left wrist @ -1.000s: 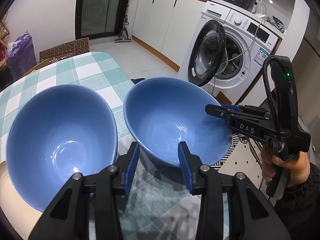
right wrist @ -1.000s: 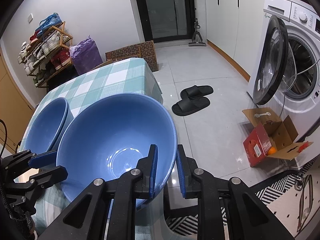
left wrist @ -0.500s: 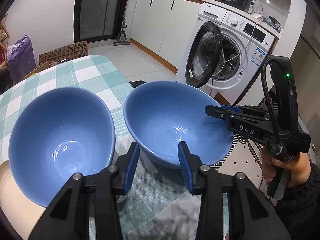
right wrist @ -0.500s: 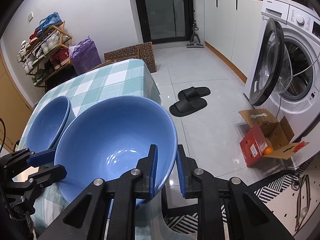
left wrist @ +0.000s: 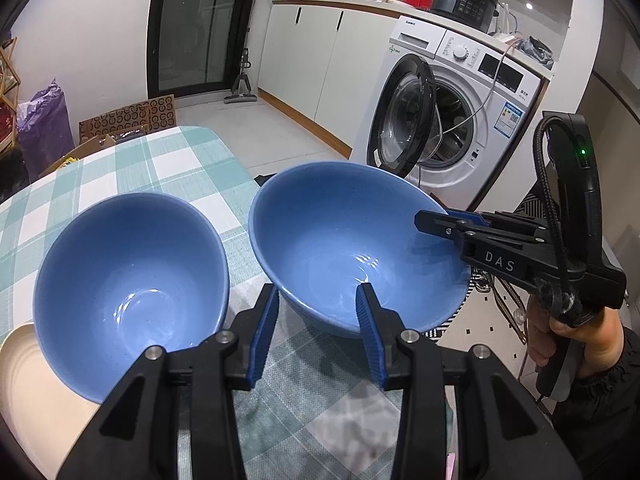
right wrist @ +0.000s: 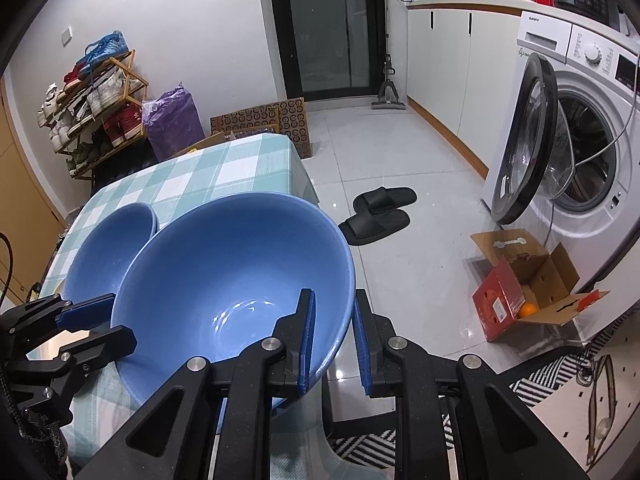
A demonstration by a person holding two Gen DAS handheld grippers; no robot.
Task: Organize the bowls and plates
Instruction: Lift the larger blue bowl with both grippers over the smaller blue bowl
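Two blue bowls show in both views. One bowl (left wrist: 128, 280) (right wrist: 108, 248) rests on a cream plate (left wrist: 24, 380) at the left of the checked table (left wrist: 160, 168). The other bowl (left wrist: 352, 248) (right wrist: 224, 300) hangs tilted just above the table's right edge. My right gripper (right wrist: 334, 336) (left wrist: 436, 218) is shut on its rim, one finger inside and one outside. My left gripper (left wrist: 318, 332) (right wrist: 104, 324) stands open in front of the gap between the bowls, holding nothing.
A washing machine (left wrist: 460, 120) with its door open stands to the right. On the floor are black slippers (right wrist: 378, 216) and a red cardboard box (right wrist: 520, 288) with an orange in it. A shoe rack (right wrist: 92, 100) and a purple bag (right wrist: 172, 120) lie beyond the table.
My right gripper has lifted its bowl a little higher over the table edge. The left gripper and the bowl on the plate have stayed put.
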